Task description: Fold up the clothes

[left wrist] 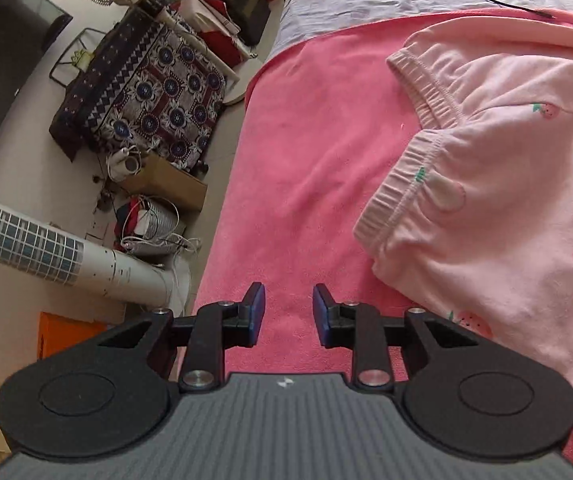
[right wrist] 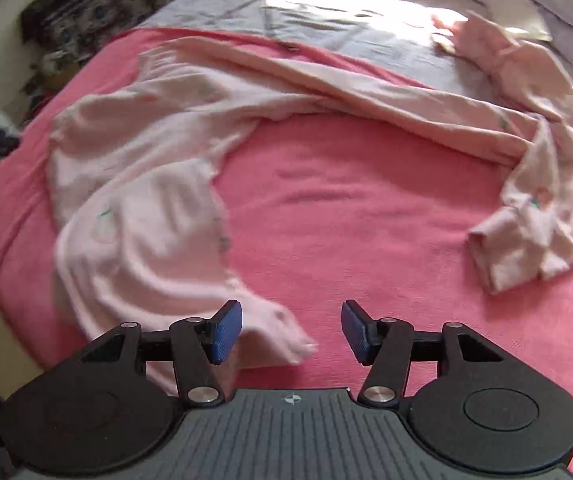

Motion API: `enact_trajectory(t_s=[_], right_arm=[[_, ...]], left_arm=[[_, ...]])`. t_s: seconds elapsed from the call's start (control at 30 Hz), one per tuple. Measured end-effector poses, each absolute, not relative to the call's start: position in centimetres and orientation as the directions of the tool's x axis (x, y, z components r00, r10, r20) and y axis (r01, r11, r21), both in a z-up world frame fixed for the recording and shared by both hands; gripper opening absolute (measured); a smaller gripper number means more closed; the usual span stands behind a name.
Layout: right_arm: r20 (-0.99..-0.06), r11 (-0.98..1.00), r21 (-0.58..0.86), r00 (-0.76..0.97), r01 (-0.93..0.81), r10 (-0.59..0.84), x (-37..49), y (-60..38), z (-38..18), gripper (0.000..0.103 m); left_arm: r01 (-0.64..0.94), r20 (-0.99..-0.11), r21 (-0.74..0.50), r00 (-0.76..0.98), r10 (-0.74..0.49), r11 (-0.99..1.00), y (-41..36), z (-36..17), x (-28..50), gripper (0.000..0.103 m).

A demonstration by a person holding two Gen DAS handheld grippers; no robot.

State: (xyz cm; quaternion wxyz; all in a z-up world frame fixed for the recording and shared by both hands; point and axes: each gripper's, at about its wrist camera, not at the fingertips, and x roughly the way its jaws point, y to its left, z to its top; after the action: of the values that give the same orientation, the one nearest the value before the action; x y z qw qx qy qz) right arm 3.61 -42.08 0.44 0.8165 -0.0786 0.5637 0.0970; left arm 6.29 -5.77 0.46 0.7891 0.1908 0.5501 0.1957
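The pants are spread crooked on the bed's pink blanket. Both the left tongs and right tongs are held apart, empty. A single layer could be pinched, dragging the legs askew.

No legible text, labels or numbers

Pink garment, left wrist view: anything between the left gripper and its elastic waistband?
Nothing visible. Only bare pink blanket lies between the open, empty left gripper and the pink garment, whose elastic waistband sits ahead and to the right.
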Motion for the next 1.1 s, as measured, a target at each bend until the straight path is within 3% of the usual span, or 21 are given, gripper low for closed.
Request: enact_trajectory(t_s=[0.07,0.17,0.23,0.27,0.3,0.33,0.37,0.63,0.77,0.97,1.07,1.1], right_arm=[[-0.897,0.959,-0.25,0.405,-0.132,-0.177,5.3,-44.3,-1.0,0.06],[-0.79,0.852,-0.507,0.465,-0.128,-0.4,6.8,-46.0,-3.5,0.062],[-0.75,0.786,-0.586,0.498,-0.198,-0.435,7.6,-45.9,-5.5,0.072],[-0.749,0.765,-0.599,0.503,-0.238,-0.431,8.0,-45.7,-6.8,0.072],[-0.77,0.76,-0.586,0.485,-0.28,-0.415,8.5,-45.5,-7.9,0.063],[-0.794,0.767,-0.565,0.455,-0.305,-0.403,9.3,-45.5,-8.7,0.022],[-0.806,0.781,-0.547,0.439,-0.301,-0.396,10.1,-45.6,-8.9,0.004],[-0.649,0.862,-0.451,0.577,0.232,-0.495,14.0,-54.3,3.9,0.008],[-0.602,0.833,-0.386,0.577,0.396,-0.553,16.4,-60.1,6.7,0.008],[-0.575,0.83,-0.36,0.599,0.425,-0.557,15.1,-61.6,9.1,0.007],[-0.601,0.874,-0.37,0.635,0.316,-0.484,13.7,-61.1,9.6,0.008],[-0.605,0.876,-0.416,0.646,0.243,-0.466,13.4,-60.5,8.8,0.018]], left_arm=[[-0.108,-0.8,0.496,0.328,0.502,0.861,-6.4,0.4,6.1,0.04],[-0.051,-0.798,0.488,0.377,0.47,0.871,-8.0,0.0,6.9,0.05],[-0.005,-0.796,0.487,0.409,0.446,0.873,-8.9,-0.4,7.5,0.051],[0.018,-0.796,0.487,0.421,0.435,0.873,-9.5,-0.7,7.8,0.052],[0.04,-0.799,0.487,0.423,0.427,0.872,-10.4,-1.2,8.3,0.052],[0.062,-0.801,0.492,0.423,0.424,0.868,-10.9,-1.7,8.7,0.052],[0.084,-0.802,0.497,0.424,0.42,0.864,-11.4,-2.2,9.0,0.052],[0.091,-0.784,0.515,0.451,0.426,0.853,-11.2,-1.6,9.4,0.054],[0.076,-0.748,0.544,0.493,0.443,0.835,-9.9,0.1,10.9,0.056],[0.085,-0.692,0.588,0.568,0.445,0.805,-10.6,1.5,14.0,0.058],[0.091,-0.695,0.572,0.581,0.423,0.815,-11.0,1.8,14.6,0.064],[0.097,-0.698,0.574,0.577,0.424,0.813,-11.2,1.5,14.7,0.064]])
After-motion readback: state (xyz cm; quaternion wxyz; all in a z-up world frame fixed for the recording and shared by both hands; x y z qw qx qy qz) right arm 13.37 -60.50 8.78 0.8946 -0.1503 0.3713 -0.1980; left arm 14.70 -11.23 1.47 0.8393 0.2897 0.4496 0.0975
